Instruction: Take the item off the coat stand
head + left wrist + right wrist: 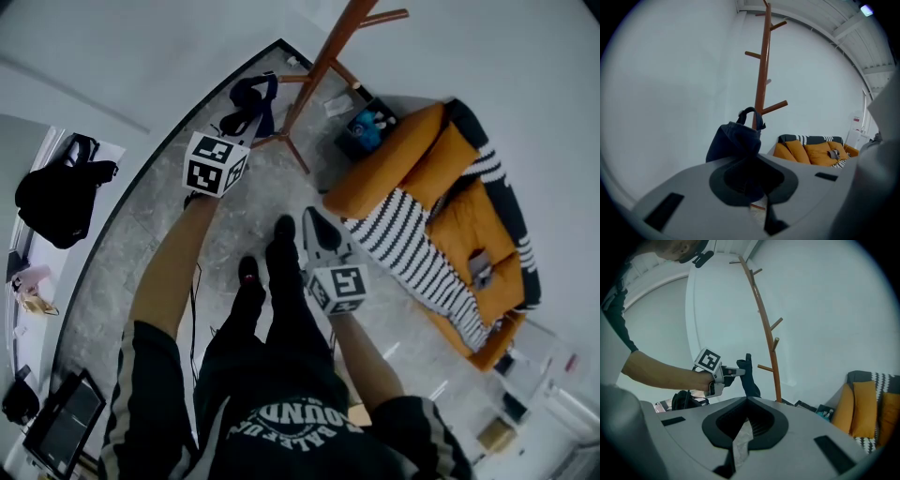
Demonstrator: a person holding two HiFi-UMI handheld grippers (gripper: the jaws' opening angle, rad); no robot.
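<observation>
The left hand-held gripper has its jaws pressed together on a navy cloth bag, pinching a fold of the fabric; the bag is in its grip, just ahead of the jaw tips; seen from the right gripper view, the bag's long axis runs up and down, a narrow end rising above the jaws and the fuller part hanging below them; in the left gripper view it points away from the gripper, with a strap loop at its far, upper end; the cloth is dark blue, almost black in the shade, soft and rumpled, bunched into folds where the jaws bite; beyond the bag, a little further out from the jaws, stands the wooden coat stand, an orange-brown pole with slanting pegs; a strip of pale wall shows between the bag and the nearest low peg, so the two are close but apart; the right hand-held gripper sits lower and nearer the person's body, its jaws brought together with nothing between them, aimed toward the left gripper and the stand; off to the right gripper's right side lies an orange sofa with a striped throw.
</observation>
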